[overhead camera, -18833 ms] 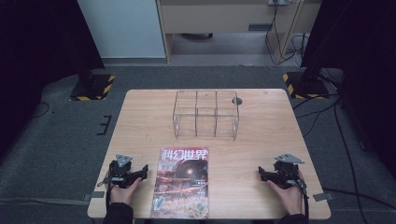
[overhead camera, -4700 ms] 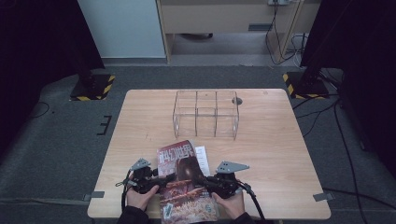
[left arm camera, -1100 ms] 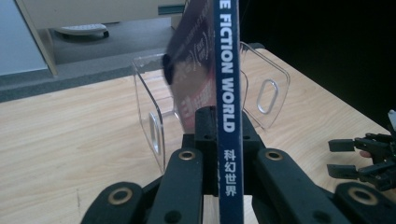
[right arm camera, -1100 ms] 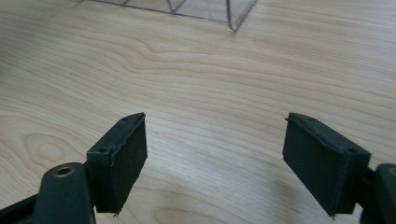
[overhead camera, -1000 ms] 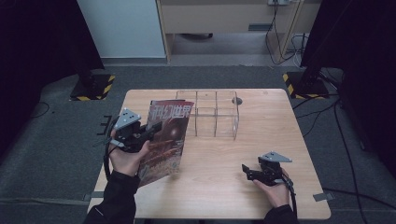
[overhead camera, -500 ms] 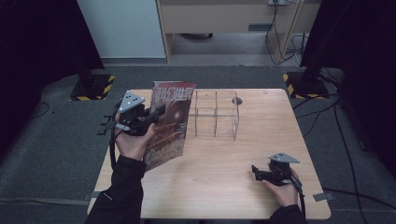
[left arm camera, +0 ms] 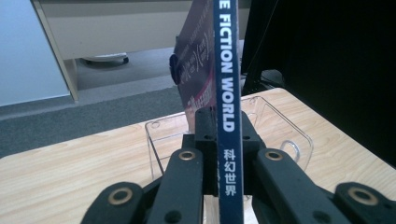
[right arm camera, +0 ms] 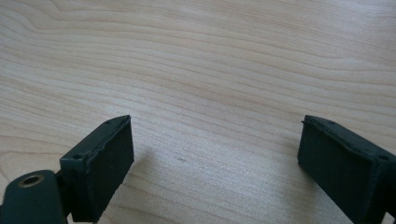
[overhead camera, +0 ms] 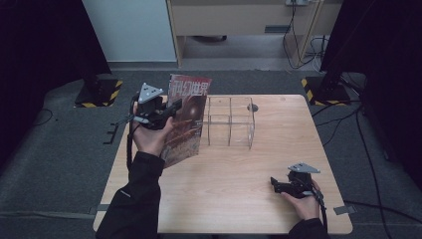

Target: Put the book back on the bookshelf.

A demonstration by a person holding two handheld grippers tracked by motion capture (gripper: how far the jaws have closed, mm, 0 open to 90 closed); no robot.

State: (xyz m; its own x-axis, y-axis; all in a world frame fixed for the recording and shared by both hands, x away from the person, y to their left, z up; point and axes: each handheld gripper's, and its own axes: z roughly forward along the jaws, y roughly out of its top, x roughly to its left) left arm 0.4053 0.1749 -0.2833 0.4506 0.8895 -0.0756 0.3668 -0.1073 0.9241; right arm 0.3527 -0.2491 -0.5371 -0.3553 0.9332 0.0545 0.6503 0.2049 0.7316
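A: One magazine was in play, held upright off the desk by the left claw, whose jaws were pressed onto its spine edge. It stood just left of the clear rack, above the desk's left rear part.

B: And the right claw?

A: Spread wide and pinching nothing, resting low on the desk near the front right; its jaws had just been opening, with only bare wood between them.

B: How should the slotting have gone?

A: I judged it best to keep the spine vertical, line the lower edge up over one compartment of the rack, then lower straight down. Tilting risked catching a divider or nudging the light rack, so the free claw could have steadied it.
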